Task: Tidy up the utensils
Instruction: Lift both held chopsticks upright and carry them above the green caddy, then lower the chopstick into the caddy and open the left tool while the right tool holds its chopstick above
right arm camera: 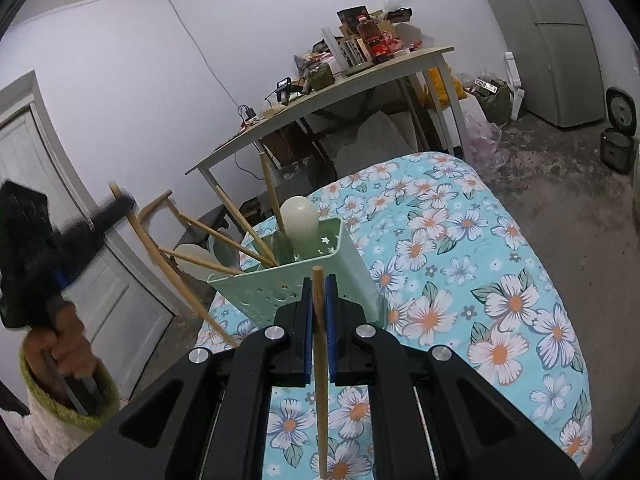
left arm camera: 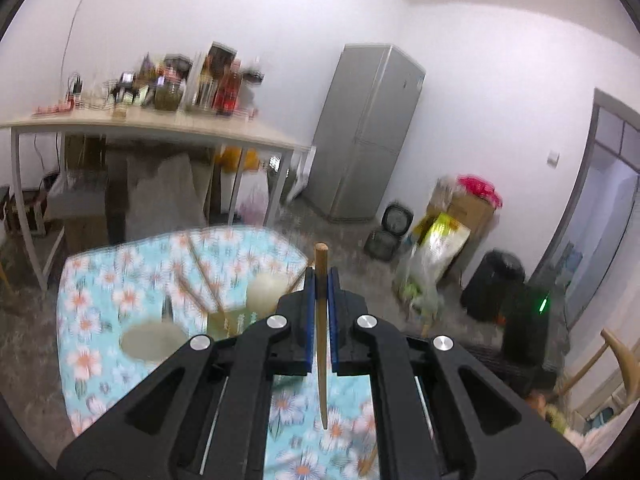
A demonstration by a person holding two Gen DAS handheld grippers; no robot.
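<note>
My left gripper [left arm camera: 320,280] is shut on a wooden chopstick [left arm camera: 321,344] that stands upright between the blue pads, above the flowered blue tablecloth [left arm camera: 104,280]. The green utensil holder [left arm camera: 236,320] with chopsticks and pale spoons is blurred, just left of it. My right gripper [right arm camera: 319,292] is shut on another wooden chopstick [right arm camera: 320,380], held upright right behind the light green perforated utensil holder [right arm camera: 280,280]. That holder contains several chopsticks [right arm camera: 224,232] leaning left and pale spoons [right arm camera: 298,216]. The left gripper [right arm camera: 28,248] shows blurred at the far left of the right wrist view.
A long desk [left arm camera: 160,128] piled with bottles and boxes stands behind the table. A grey fridge [left arm camera: 368,128], rice cookers [left arm camera: 396,220], bags and boxes line the right wall. A wooden chair [right arm camera: 160,236] stands beside the table, near a white door [right arm camera: 80,280].
</note>
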